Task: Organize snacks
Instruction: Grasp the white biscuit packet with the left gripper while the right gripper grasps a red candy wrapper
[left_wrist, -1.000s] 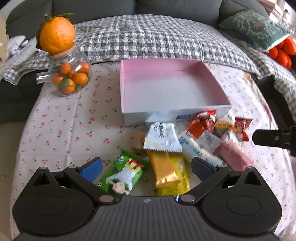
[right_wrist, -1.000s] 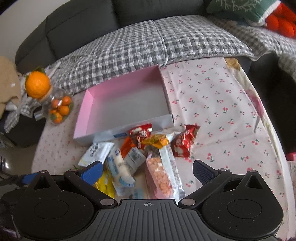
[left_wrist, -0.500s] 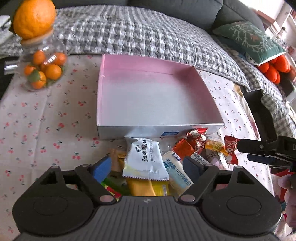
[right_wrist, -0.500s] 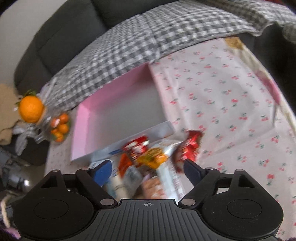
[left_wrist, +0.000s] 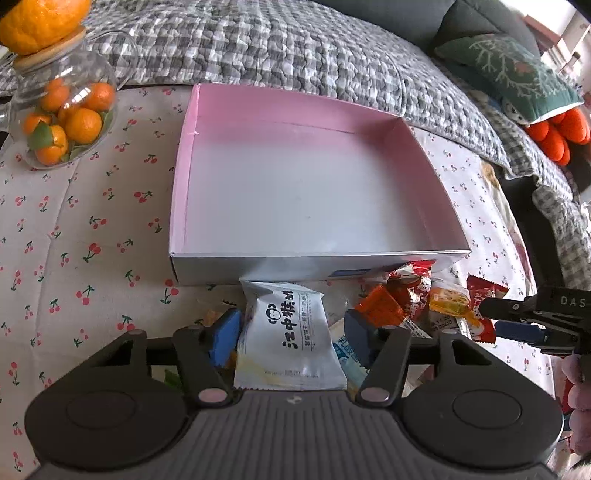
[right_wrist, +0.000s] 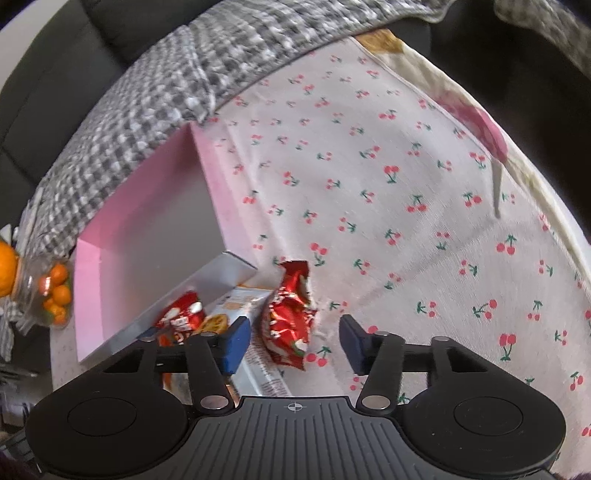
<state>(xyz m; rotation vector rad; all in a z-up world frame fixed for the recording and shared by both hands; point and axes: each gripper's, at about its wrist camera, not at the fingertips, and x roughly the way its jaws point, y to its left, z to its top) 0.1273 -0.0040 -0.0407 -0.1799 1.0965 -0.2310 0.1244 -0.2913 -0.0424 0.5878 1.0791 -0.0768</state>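
Observation:
An empty pink box (left_wrist: 306, 184) stands on the cherry-print tablecloth. A pile of snack packets lies along its near wall. My left gripper (left_wrist: 291, 338) is open, its fingers on either side of a white packet with black writing (left_wrist: 291, 336). My right gripper (right_wrist: 293, 341) is open around a red packet (right_wrist: 290, 321), which lies on the cloth near the box's corner (right_wrist: 236, 266). The right gripper also shows in the left wrist view (left_wrist: 517, 317), beside the red packet (left_wrist: 480, 306). Orange and red packets (left_wrist: 402, 299) lie between the two.
A glass jar of small oranges (left_wrist: 62, 118) with a big orange on its lid stands at the far left. A sofa with a grey checked blanket (left_wrist: 295, 48) runs behind the table. A green cushion (left_wrist: 509, 74) lies at the far right.
Both grippers moved forward and down into the pile. The left one now straddles the white packet. The right one swung right and now straddles the red packet.

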